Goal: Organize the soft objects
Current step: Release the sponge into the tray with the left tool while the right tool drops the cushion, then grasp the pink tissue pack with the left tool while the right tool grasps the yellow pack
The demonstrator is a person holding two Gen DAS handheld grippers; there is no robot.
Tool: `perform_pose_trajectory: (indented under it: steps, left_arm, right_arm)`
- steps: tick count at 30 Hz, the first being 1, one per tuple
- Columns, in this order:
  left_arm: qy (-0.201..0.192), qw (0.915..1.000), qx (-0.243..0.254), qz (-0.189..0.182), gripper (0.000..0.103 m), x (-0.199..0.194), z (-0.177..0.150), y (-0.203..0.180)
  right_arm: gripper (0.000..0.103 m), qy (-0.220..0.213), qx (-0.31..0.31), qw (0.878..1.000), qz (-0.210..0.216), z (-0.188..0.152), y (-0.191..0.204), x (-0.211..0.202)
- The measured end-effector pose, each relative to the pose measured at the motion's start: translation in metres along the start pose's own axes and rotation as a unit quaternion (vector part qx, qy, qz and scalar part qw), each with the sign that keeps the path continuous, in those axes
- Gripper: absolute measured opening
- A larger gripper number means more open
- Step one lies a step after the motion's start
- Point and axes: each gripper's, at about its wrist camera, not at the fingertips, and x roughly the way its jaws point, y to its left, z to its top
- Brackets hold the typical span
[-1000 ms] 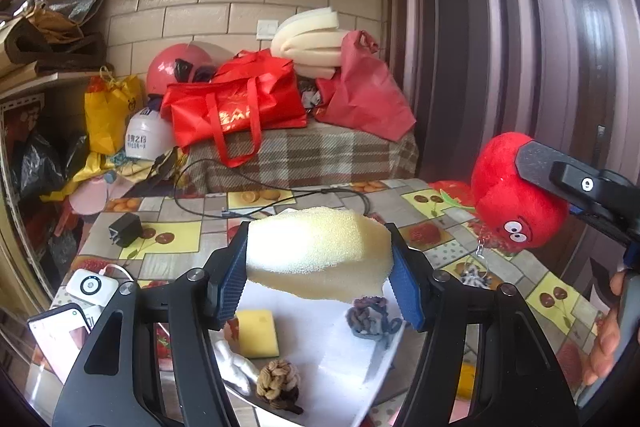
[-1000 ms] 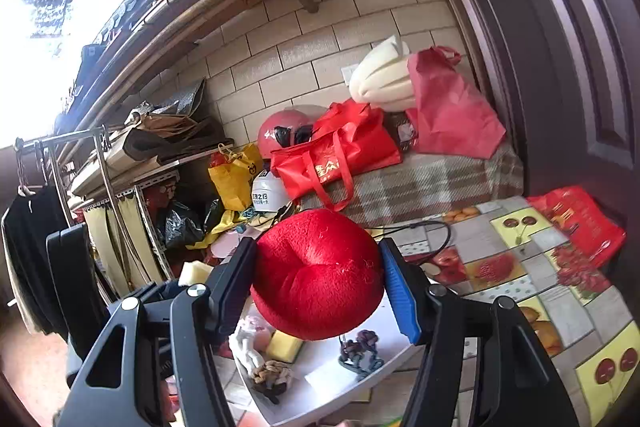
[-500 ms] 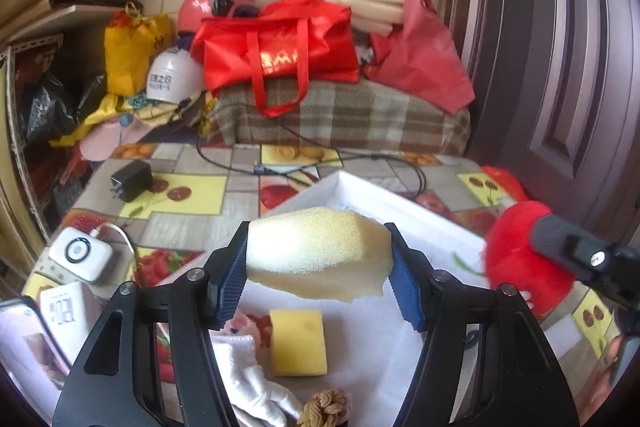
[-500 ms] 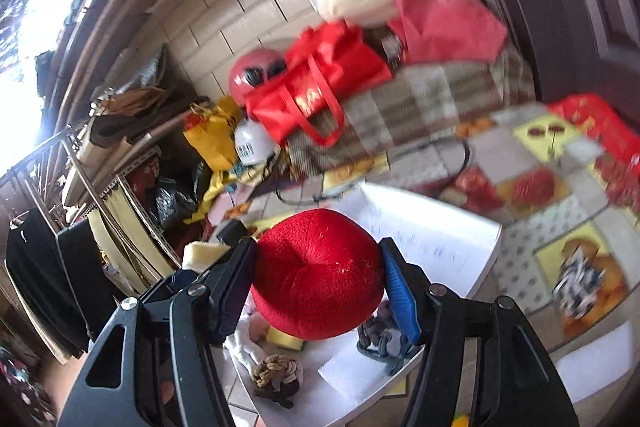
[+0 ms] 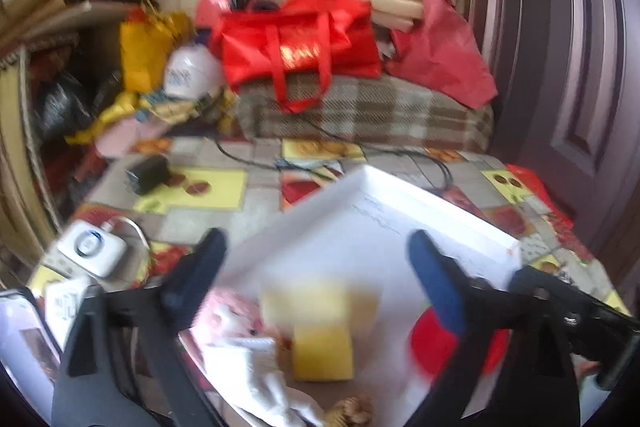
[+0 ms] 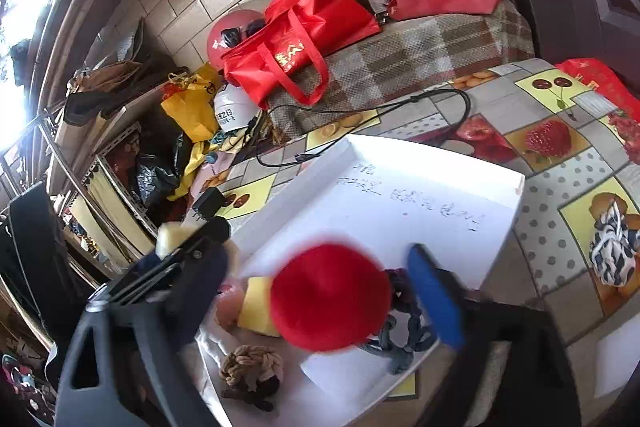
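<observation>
Both tools opening now, nothing clamped. Left tool [image 5: 316, 259] lets go of the pale sponge [image 5: 320, 301]; right tool [image 6: 320, 267] frees the red plush [image 6: 330, 297]. Both drop, lower centre, into the white tray [image 6: 460, 183]. Two items sorted.

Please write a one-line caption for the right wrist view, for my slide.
Right gripper opening, its jaws clear of the red plush ball above the white tray of soft toys.
</observation>
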Motion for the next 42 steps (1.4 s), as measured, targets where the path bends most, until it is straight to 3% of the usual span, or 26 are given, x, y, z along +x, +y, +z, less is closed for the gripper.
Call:
perform_pose_trajectory:
  steps: [12, 20, 24, 29, 33, 37, 40, 42]
  left_arm:
    - [-0.045, 0.9985, -0.02, -0.022, 0.103, -0.033, 0.016, 0.004]
    - [-0.058, 0.997, 0.012, -0.05, 0.103, -0.053, 0.024, -0.013]
    - [-0.058, 0.9957, 0.019, -0.07, 0.103, -0.06, 0.024, -0.023]
    - [-0.048, 0.9923, 0.045, -0.105, 0.103, -0.066, 0.02, -0.042]
    - [-0.003, 0.9815, 0.067, -0.179, 0.103, -0.07, 0.005, -0.058]
    - [0.039, 0.9598, 0.11, -0.255, 0.103, -0.088, -0.022, -0.07]
    - [0.059, 0.9423, 0.154, -0.291, 0.103, -0.104, -0.045, -0.081]
    - [0.063, 0.9385, 0.185, -0.284, 0.103, -0.11, -0.058, -0.087]
  right_arm:
    - [0.103, -0.063, -0.015, 0.998, -0.009, -0.007, 0.003, -0.048]
    - [0.103, -0.1, -0.012, 0.995, -0.022, -0.013, -0.015, -0.09]
    - [0.103, -0.095, -0.002, 0.994, -0.045, -0.021, -0.04, -0.108]
    - [0.103, -0.051, -0.021, 0.996, -0.064, -0.04, -0.068, -0.118]
    - [0.103, 0.01, -0.082, 0.994, -0.075, -0.057, -0.073, -0.116]
    - [0.103, 0.056, -0.185, 0.979, -0.066, -0.078, -0.066, -0.117]
    - [0.103, 0.088, -0.231, 0.967, -0.055, -0.09, -0.06, -0.111]
    - [0.103, 0.104, -0.252, 0.96, -0.059, -0.094, -0.058, -0.102]
